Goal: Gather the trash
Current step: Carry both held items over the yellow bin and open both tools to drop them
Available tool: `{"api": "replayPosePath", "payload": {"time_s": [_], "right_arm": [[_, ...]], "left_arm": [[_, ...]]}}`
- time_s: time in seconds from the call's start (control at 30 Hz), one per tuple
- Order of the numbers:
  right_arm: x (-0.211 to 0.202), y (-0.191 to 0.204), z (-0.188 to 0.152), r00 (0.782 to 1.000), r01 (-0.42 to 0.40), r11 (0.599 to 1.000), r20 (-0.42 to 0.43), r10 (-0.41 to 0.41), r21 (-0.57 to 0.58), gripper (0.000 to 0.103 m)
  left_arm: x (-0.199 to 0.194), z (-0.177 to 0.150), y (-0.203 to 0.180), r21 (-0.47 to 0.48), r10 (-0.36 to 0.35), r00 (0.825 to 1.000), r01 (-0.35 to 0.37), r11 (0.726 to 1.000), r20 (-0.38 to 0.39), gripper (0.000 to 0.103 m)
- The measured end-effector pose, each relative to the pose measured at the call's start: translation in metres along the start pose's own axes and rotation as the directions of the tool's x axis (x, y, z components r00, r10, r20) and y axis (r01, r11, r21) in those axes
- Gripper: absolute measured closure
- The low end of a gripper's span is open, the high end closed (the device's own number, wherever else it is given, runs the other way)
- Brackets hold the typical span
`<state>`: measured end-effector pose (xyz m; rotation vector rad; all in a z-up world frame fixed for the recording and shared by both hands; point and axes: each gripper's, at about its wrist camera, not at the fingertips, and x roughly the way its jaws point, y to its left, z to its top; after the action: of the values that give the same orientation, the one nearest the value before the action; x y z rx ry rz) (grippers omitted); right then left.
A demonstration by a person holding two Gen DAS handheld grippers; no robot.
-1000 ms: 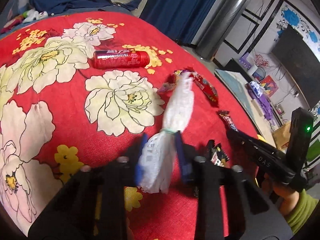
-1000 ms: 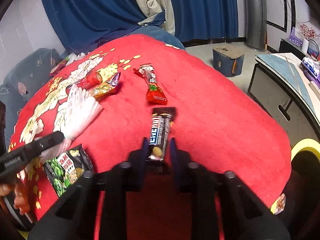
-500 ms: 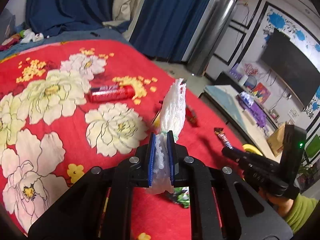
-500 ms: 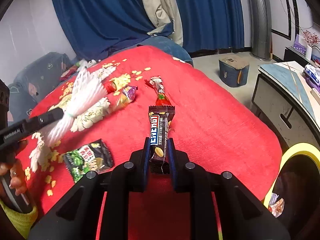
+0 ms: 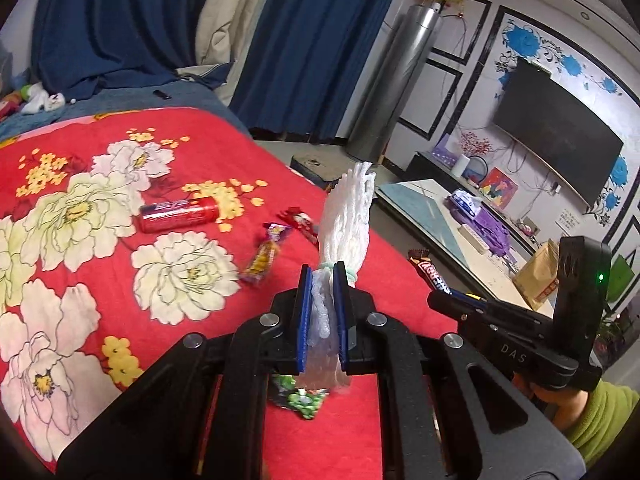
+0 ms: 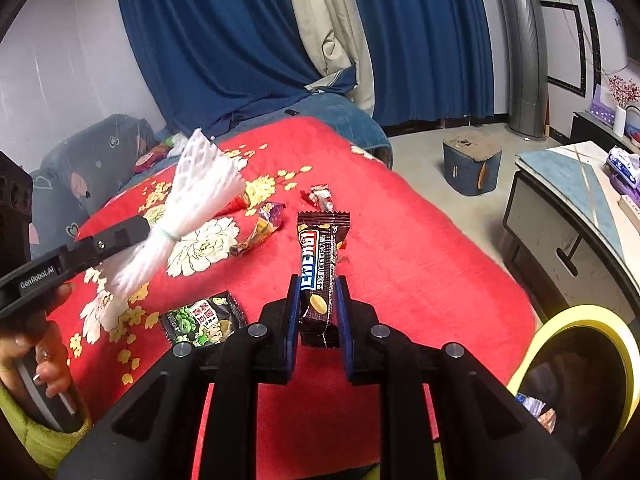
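Left wrist view showed the white foam net (image 5: 348, 216) pinched at its tied waist by the left gripper (image 5: 322, 312), now lifted clear of the red floral bedspread (image 5: 80, 280) it had lain on a second earlier. The right gripper (image 6: 318, 312) had likewise raised the dark chocolate bar wrapper (image 6: 322, 256), clamped upright. The red can (image 5: 180, 214), purple candy wrapper (image 5: 266, 254) and green snack packet (image 6: 202, 322) remained on the bed. Both pieces seemed ready for the yellow-rimmed bin (image 6: 576, 320) off the bed's right edge
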<state>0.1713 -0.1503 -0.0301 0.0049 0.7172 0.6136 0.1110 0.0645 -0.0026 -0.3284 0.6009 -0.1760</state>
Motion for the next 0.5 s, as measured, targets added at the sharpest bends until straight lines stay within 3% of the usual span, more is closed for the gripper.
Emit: {"api": "replayPosePath", "payload": {"time_s": [0.5], "right_arm": [[-0.043, -0.046, -0.006, 0.995, 0.088, 0.994, 0.041, -0.090, 0.063, 0.087]], "left_arm": [[0.006, -0.009, -0.040, 0.073, -0.076, 0.997, 0.076, 0.994, -0.013, 0.097]]}}
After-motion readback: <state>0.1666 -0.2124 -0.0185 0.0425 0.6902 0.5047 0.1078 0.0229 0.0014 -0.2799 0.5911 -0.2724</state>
